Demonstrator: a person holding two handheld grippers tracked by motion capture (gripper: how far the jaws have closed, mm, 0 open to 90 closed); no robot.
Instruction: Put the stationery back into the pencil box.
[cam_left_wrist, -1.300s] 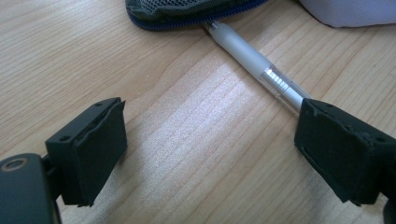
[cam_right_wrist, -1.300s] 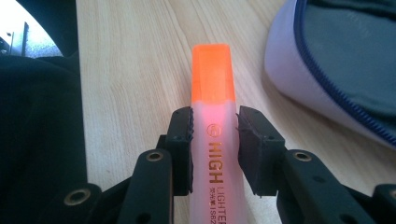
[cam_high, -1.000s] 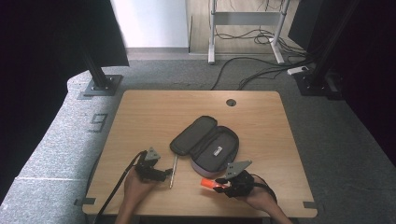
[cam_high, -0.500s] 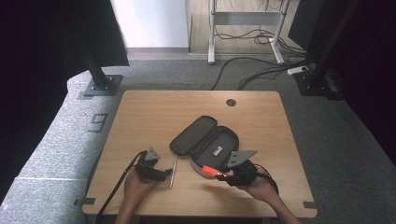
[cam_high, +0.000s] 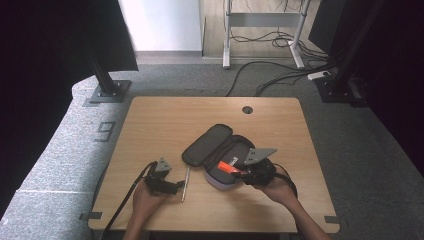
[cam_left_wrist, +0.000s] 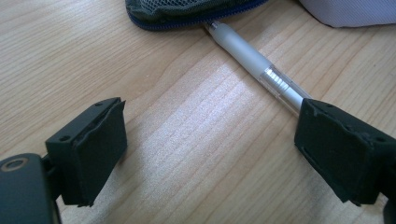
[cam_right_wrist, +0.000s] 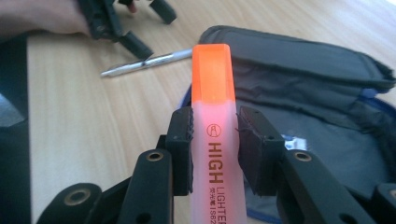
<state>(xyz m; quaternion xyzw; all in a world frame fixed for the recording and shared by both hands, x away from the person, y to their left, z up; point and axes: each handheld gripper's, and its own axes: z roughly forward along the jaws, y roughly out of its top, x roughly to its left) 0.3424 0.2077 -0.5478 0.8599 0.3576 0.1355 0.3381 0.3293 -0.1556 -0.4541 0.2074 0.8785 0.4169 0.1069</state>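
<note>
A: Right hand-held gripper (cam_right_wrist: 214, 140)?
B: Jaws clamped on the orange highlighter (cam_right_wrist: 214, 140), cap pointing ahead of it, over the open pencil case (cam_high: 220, 152).
A: Left hand-held gripper (cam_left_wrist: 210, 154)?
B: Jaws wide, gripping nothing, low on the table (cam_high: 165, 120). Silver pen (cam_left_wrist: 254, 65) lies just ahead, passing behind its right-hand jaw.

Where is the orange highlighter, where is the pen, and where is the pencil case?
Highlighter (cam_right_wrist: 212, 74): right gripper view, on its orange cap.
Pen (cam_left_wrist: 252, 58): left gripper view, on its grey barrel.
Pencil case (cam_high: 206, 145): high view, on its open lid.
</note>
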